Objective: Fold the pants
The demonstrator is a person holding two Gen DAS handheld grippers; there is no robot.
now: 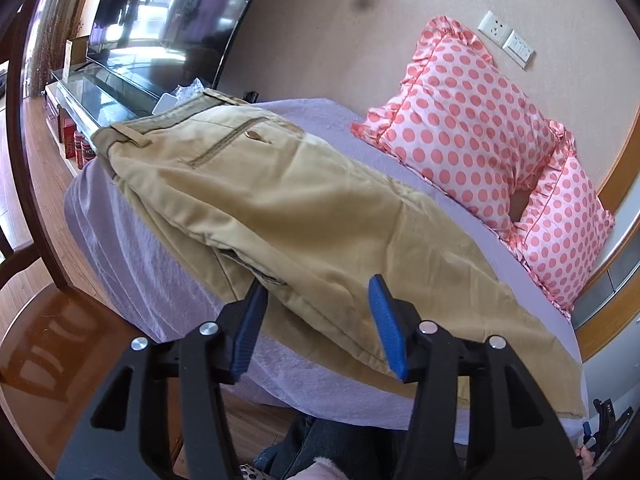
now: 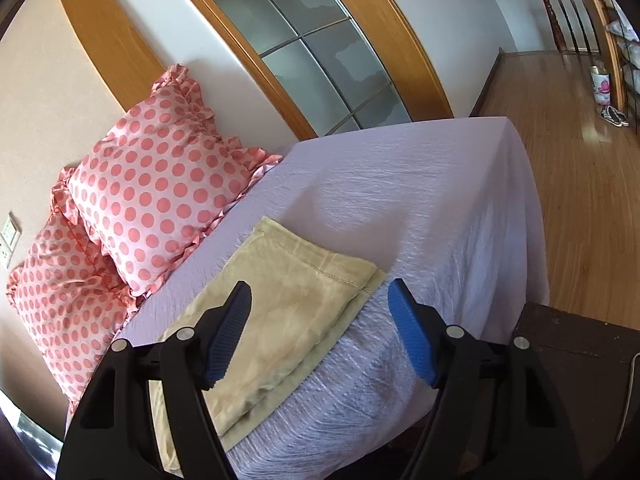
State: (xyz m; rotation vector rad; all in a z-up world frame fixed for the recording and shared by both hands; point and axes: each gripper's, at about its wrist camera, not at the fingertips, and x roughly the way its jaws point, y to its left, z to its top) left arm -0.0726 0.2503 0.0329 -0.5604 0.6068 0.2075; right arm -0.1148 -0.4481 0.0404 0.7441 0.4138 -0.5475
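Nearest my left gripper, fingers spread wide and holding nothing, the khaki pants lie lengthwise along the near edge of the bed, which wears a lilac sheet. Two pink polka-dot pillows lean at the far edge against a beige wall. Only the left view shows me the waistband and a television; the right gripper, equally spread, sees the pants' hems, a frosted-glass door and wooden floor

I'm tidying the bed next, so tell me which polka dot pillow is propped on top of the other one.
The pillow nearer the glass door leans on the other pillow, which lies lower beside the wall socket.
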